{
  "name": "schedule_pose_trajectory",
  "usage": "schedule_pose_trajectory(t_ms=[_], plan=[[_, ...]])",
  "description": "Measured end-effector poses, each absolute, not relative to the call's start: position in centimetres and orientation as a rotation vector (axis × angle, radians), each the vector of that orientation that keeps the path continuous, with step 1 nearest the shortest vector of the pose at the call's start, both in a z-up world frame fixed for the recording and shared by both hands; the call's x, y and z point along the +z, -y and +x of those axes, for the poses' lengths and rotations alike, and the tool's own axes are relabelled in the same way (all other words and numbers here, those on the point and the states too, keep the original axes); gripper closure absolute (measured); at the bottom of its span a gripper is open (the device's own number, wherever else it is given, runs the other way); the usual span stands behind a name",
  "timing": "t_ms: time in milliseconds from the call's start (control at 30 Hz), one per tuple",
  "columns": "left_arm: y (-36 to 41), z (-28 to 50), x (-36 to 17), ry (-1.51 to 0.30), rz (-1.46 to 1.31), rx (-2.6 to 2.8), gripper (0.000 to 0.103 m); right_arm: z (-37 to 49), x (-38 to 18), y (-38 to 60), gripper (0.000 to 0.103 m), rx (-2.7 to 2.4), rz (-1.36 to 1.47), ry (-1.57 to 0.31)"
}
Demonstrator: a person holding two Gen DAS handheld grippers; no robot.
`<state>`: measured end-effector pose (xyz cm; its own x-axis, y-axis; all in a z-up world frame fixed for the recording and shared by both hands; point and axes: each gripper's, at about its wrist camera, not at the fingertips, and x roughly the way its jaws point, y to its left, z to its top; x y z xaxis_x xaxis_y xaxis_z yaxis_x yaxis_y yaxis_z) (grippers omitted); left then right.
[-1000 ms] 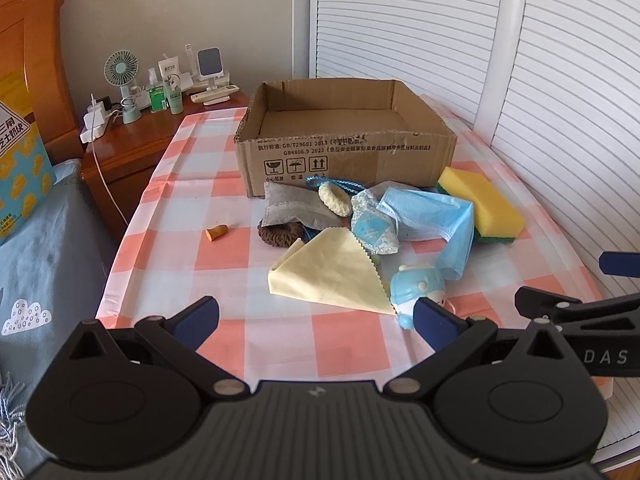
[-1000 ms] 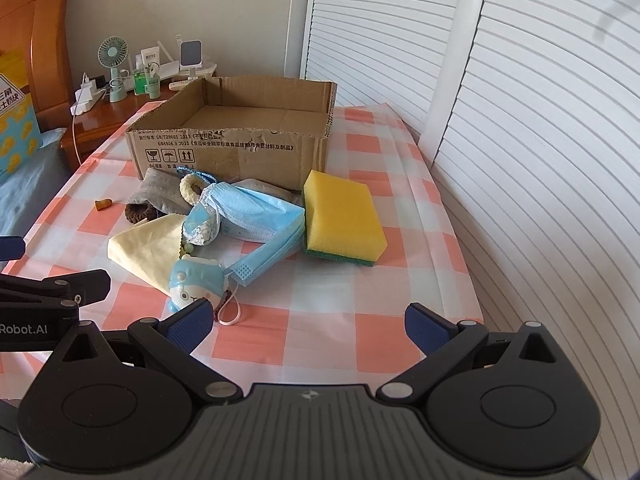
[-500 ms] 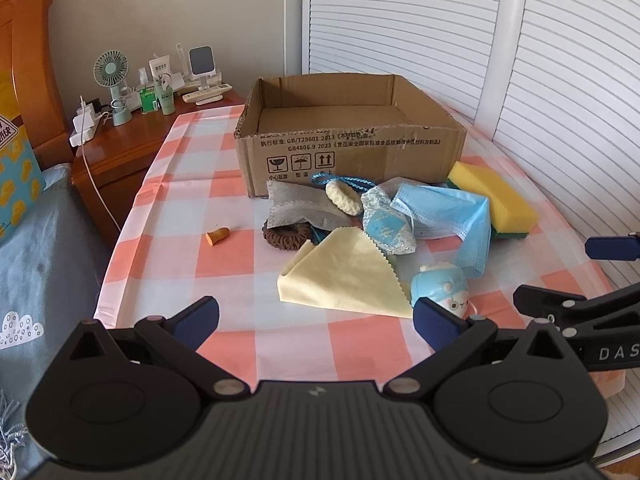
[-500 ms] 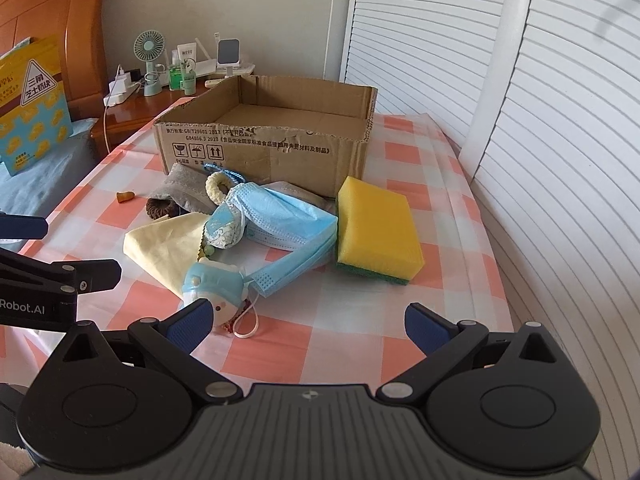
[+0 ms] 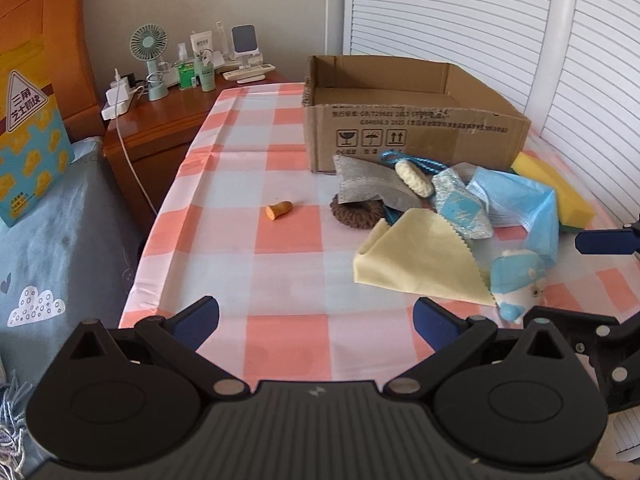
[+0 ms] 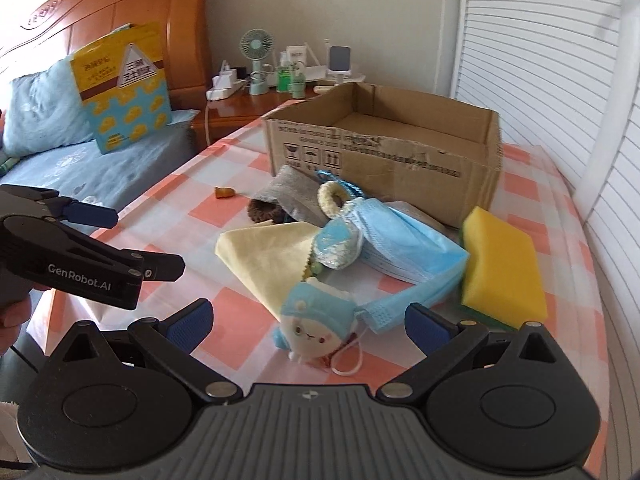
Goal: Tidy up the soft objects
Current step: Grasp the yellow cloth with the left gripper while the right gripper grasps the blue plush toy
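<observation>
My right gripper [image 6: 306,320] hangs spread wide and empty, with the small blue-capped plush toy with a white face [image 6: 316,322] lying on the checked tablecloth [image 6: 420,360] directly between its fingers. I judge it light and squashy, best pinched across its round body, clear of the loose white cord. Beyond it sits the open cardboard box [image 6: 384,156]. My left gripper [image 5: 316,320] also gapes wide, holding nothing.
</observation>
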<state>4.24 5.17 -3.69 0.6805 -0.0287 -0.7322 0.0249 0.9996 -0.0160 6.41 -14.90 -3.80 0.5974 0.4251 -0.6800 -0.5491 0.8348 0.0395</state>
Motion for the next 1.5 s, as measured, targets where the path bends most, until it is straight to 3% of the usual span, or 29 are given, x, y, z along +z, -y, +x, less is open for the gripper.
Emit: schedule_pose_trajectory(t_ms=[1100, 1500], plan=[[-8.4, 7.2, -8.2, -0.858, -0.016, -0.012, 0.000, 7.2, -7.7, 13.4, 0.000, 0.696, -0.237, -0.857], [-7.7, 6.7, -7.2, -0.852, 0.018, -0.117, 0.000, 6.1, -8.5, 14.2, 0.000, 0.721, -0.295, -0.765]])
